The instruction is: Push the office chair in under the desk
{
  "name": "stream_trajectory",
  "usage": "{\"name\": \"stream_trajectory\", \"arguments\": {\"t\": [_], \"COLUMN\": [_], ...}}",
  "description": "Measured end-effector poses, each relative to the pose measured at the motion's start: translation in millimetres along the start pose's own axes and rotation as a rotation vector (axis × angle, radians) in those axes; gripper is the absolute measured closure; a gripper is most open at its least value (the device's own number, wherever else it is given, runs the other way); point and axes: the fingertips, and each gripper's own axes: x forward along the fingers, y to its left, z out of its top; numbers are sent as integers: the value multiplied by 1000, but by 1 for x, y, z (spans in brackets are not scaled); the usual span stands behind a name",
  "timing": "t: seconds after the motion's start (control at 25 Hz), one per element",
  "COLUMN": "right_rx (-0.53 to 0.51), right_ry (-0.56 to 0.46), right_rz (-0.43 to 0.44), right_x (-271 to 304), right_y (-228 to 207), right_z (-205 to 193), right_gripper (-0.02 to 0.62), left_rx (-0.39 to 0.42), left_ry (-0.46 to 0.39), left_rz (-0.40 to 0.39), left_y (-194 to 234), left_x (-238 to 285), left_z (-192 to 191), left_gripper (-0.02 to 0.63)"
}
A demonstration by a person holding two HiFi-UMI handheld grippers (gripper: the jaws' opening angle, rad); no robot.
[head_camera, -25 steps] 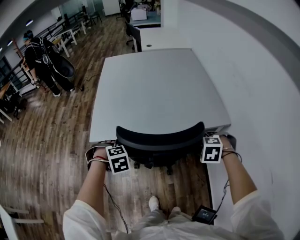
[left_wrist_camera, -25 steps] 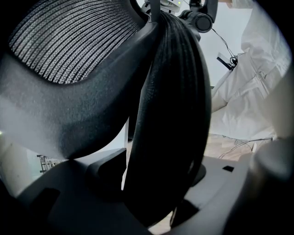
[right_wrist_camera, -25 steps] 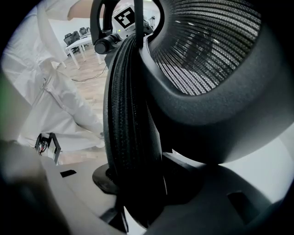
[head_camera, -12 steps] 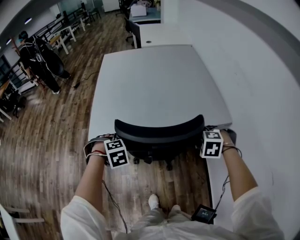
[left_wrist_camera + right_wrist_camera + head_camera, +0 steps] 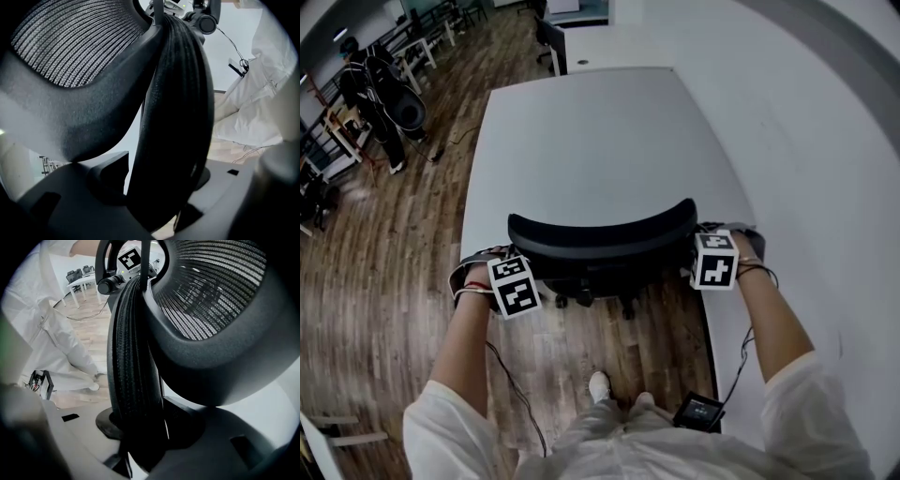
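Chair (image 5: 600,246) at desk (image 5: 581,141) edge. Left gripper (image 5: 164,187) clamps back rim (image 5: 176,93); right gripper (image 5: 140,427), jaws just closing, grips it too. Likely rolls easily; rim stiff, mesh (image 5: 211,287) soft.

One office chair (image 5: 600,239) is at the near bench (image 5: 581,131), and one more dark chair (image 5: 546,39) is at a second bench (image 5: 614,39) beyond it. There are two claws: the left claw (image 5: 164,183) and the right claw (image 5: 145,427), whose jaws have just been closing with the office chair's back edge between them. The marker cubes number two (image 5: 514,286) (image 5: 715,260). One other person (image 5: 380,89) stands far off. One small screen device (image 5: 698,411) hangs at the wearer's waist.
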Motion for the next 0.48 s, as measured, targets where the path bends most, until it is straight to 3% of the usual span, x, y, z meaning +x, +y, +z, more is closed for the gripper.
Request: {"name": "stream_trajectory", "arguments": {"t": [0.48], "right_rx": [-15], "right_ry": [-20], "right_rz": [-22], "right_x": [3], "right_y": [-10], "right_z": [-2], "right_gripper": [414], "left_rx": [-20], "left_ry": [-10], "left_rz": [6], "left_y": [3], "left_x": [2], "left_z": [6], "left_gripper": [330]}}
